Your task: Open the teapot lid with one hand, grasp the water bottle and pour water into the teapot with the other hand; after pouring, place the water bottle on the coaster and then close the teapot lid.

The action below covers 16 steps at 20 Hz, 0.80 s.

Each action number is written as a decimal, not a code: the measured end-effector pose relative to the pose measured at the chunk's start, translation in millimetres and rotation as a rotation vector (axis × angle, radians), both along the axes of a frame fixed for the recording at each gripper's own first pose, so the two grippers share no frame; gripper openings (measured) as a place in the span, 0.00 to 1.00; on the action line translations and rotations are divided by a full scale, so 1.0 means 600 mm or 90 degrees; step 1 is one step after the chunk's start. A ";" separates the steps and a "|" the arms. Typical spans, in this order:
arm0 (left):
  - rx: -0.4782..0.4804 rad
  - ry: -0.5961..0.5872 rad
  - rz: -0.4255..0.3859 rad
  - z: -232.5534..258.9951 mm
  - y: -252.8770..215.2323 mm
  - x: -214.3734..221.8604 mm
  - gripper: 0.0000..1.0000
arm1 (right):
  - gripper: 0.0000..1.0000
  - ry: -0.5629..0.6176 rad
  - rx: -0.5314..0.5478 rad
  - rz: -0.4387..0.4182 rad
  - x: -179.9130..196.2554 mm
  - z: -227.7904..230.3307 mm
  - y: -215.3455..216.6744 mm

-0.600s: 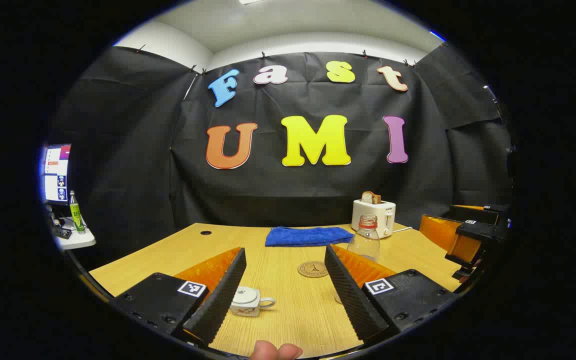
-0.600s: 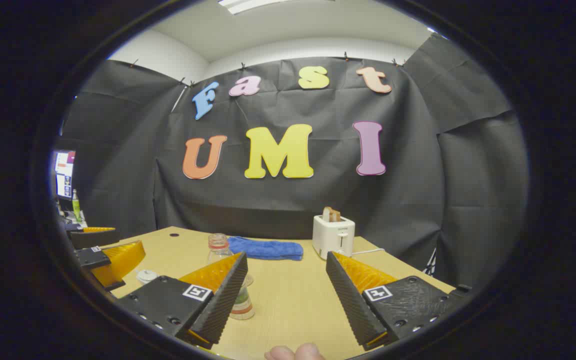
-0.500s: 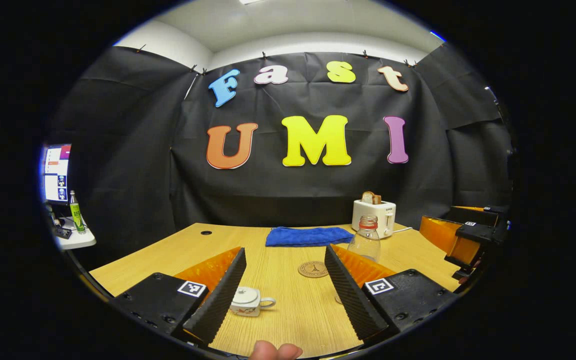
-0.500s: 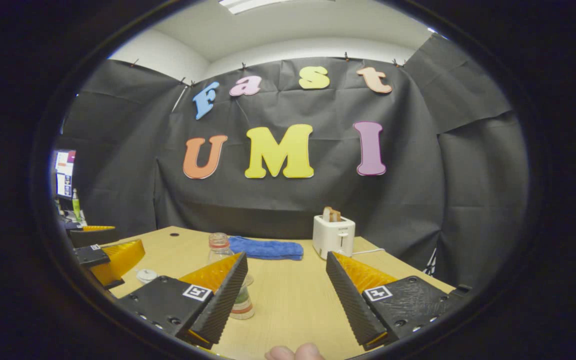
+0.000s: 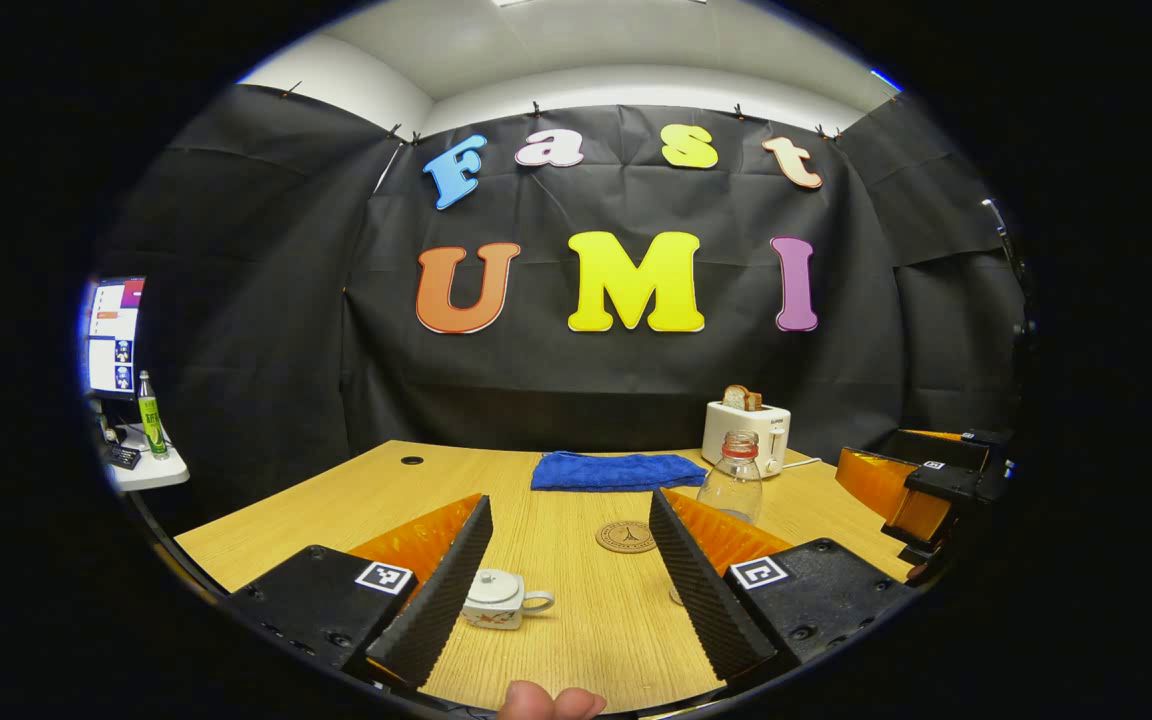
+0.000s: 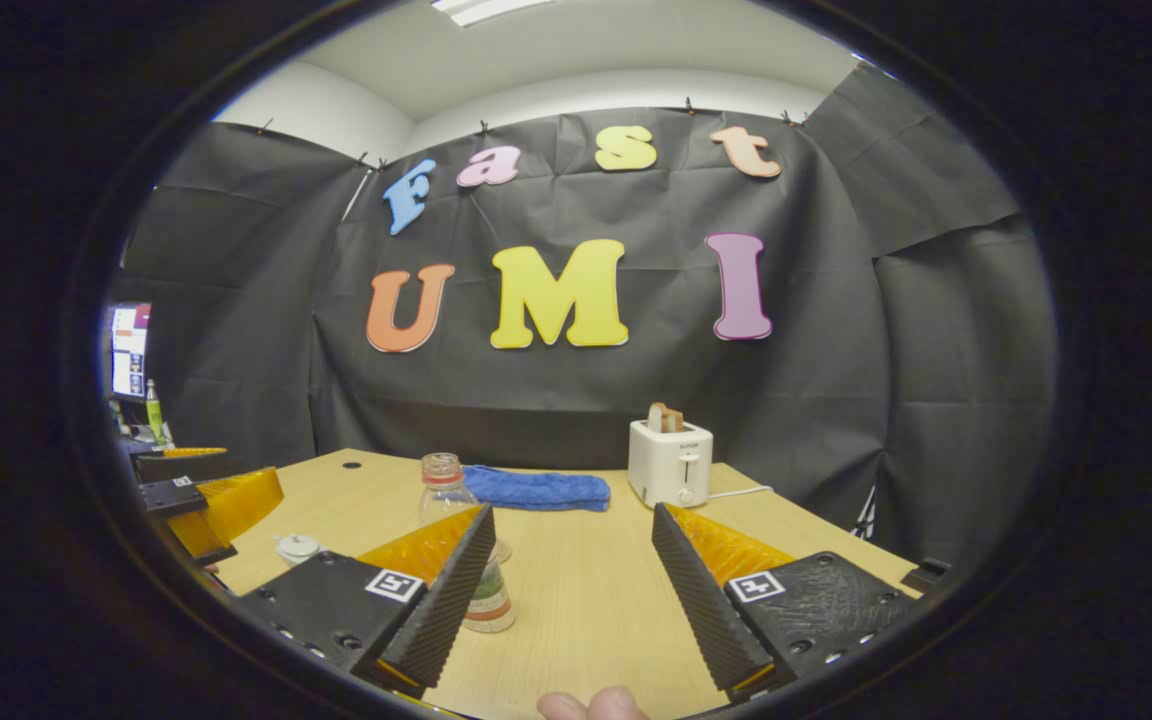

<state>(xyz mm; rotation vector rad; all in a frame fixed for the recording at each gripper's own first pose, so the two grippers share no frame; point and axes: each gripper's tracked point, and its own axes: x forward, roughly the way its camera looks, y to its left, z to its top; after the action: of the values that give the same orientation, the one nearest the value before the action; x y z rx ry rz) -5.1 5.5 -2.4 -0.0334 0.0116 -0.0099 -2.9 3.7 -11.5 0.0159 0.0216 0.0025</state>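
Left hand-held gripper point(image 5: 571, 585) at the bottom of the left gripper view, fingers spread wide, released, grasping nothing, above the desk point(image 5: 576, 640). A fingertip point(image 5: 546, 702) of the holding hand at the very bottom edge. Teapot point(image 5: 501, 600) low and left of centre between the fingers, partly behind the left finger, lid on, handle toward the right of the frame. Round coaster point(image 5: 626, 537) just above centre of the gap, bare, apart from the teapot. Water bottle point(image 5: 731, 485) right of the coaster, upright, uncapped with a red ring at the neck, its base hidden behind the right finger. Farther back, a folded blue cloth point(image 5: 616, 470) and a white toaster point(image 5: 746, 435) with toast in its slot, near the back edge of the desk. Right hand-held gripper point(image 5: 921, 490) at the right edge of the frame, raised over the desk. Monitor and green bottle point(image 5: 149, 415) on a side shelf at the far left.

Right hand-held gripper point(image 6: 571, 595) at the bottom of the right gripper view, likewise spread open and empty, over bare desk point(image 6: 576, 600). Water bottle point(image 6: 466, 545) left of centre, standing, half hidden behind the left finger, not gripped. Teapot point(image 6: 298, 548) farther left, small, lid on. Left hand-held gripper point(image 6: 206, 500) at the left edge. Blue cloth point(image 6: 536, 488) and toaster point(image 6: 671, 460) at the back, centre.
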 end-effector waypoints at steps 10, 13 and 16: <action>0.005 0.041 -0.014 -0.043 0.016 0.006 0.99 | 0.95 0.010 -0.008 0.006 0.001 -0.021 0.008; 0.004 0.067 -0.012 -0.071 0.032 0.017 0.99 | 0.95 0.010 -0.025 -0.006 0.005 -0.034 0.000; 0.013 0.096 -0.001 -0.098 0.059 0.033 0.99 | 0.96 0.014 -0.042 -0.015 0.009 -0.046 -0.010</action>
<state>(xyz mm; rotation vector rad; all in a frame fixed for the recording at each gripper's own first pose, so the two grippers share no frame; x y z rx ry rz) 14.6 40.6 -61.5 -0.0142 0.1622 -0.0090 2.2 -2.2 -38.9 -0.0505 0.0438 -0.0213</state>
